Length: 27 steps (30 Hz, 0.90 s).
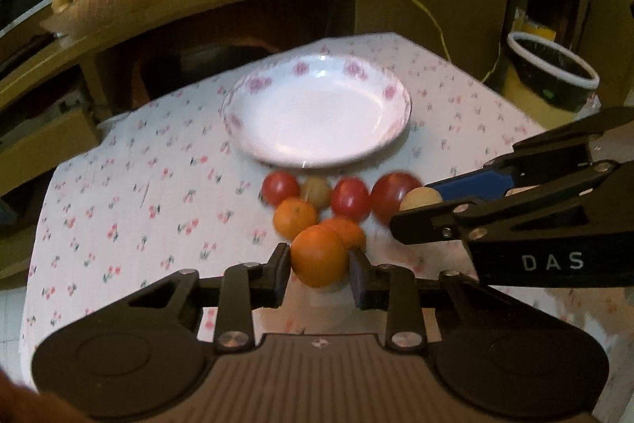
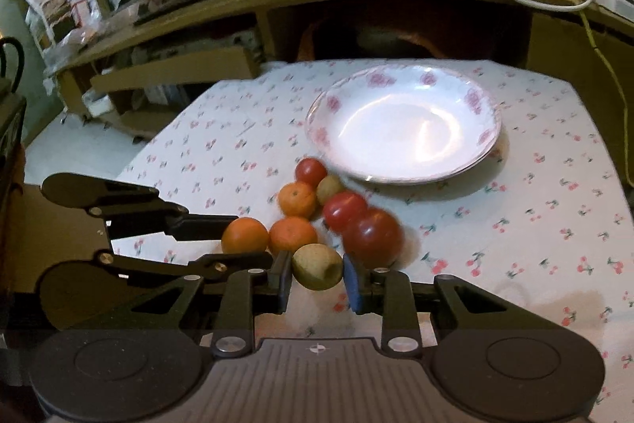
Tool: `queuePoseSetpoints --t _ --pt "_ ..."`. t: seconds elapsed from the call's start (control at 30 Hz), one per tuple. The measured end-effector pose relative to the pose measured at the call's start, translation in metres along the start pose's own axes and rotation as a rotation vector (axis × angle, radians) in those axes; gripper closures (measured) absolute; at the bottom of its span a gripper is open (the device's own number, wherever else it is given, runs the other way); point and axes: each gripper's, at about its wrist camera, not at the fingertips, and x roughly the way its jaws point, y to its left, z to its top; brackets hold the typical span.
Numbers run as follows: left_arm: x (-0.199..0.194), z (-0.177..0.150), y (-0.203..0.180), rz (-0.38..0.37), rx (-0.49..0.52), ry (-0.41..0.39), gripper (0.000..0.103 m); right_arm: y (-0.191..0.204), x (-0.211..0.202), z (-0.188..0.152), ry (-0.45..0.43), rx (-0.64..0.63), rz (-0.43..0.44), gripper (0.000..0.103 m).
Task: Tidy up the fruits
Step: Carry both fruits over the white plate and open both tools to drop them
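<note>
Cherry-print cloth covers the bench [image 1: 119, 193]; empty plate [image 1: 317, 113] sits just beyond the fruit cluster. Left gripper [image 1: 320, 266] fingers pinch an orange [image 1: 319, 256]; right gripper [image 2: 317, 274] fingers bracket a kiwi [image 2: 317, 266], contact unclear. Both likely headed for the plate.

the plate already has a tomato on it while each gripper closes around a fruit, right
Not quite: the plate is empty in the right wrist view. The tomatoes sit on the tablecloth. The left gripper brackets an orange, the right gripper a kiwi.
</note>
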Motion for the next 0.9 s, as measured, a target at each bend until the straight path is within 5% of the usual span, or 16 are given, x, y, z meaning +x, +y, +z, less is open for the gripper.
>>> queuePoseSetpoints --t 0.43,0.9 --pt "0.035 0.053 0.005 0.024 -0.017 -0.043 0.067 -0.031 0.01 0.041 -0.064 0.074 -0.027 0.074" --pt "0.063 0.058 0.013 0.037 -0.024 -0.031 0.067 -0.051 0.04 0.057 -0.027 0.05 -0.036 0.073"
